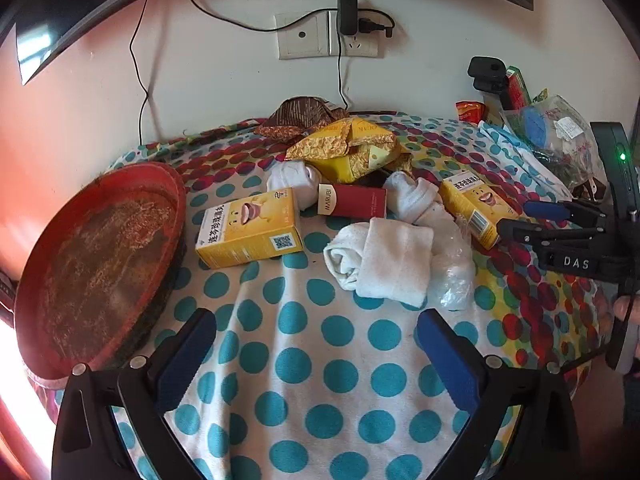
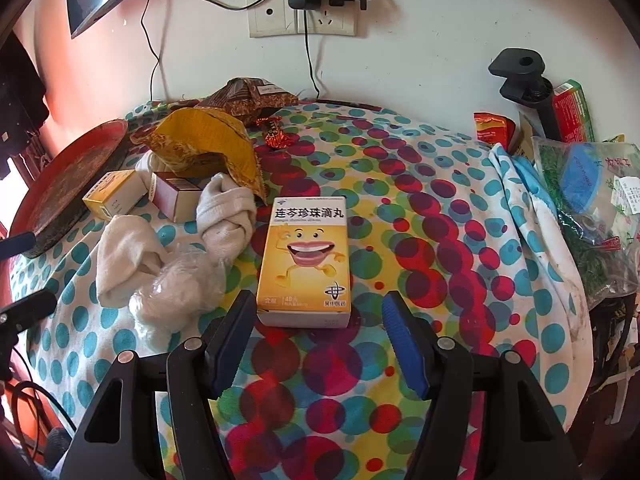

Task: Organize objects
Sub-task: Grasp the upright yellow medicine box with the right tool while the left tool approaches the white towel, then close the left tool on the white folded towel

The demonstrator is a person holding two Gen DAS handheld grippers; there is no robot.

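Right wrist view: my right gripper [image 2: 318, 344] has its jaws apart with nothing clamped, and the near short end of the yellow box [image 2: 306, 260] sits just ahead of them, between the lines of the two pads. That box is my landmark. It lies flat on the dotted cloth [image 2: 320, 408], face up, long axis running away from me. The jaws stand a little wider than the box, so I judge the step in hand to be a grasp across its width. To do it well I would go forward and down until the pads flank the side walls past the near end, keep the box centred, and close squarely on the long sides so the thin card does not twist or buckle.

Left of the box, touching or nearly so, lie a crumpled plastic bag [image 2: 180, 284] and white socks [image 2: 228, 216]; my left pad should stay clear of them. Beyond those, a red box [image 2: 176, 196] and a second yellow box [image 2: 114, 192], then the red tray [image 2: 68, 176], far left.

My left gripper [image 1: 316, 344] is spread and empty, well short of the box, over bare cloth.
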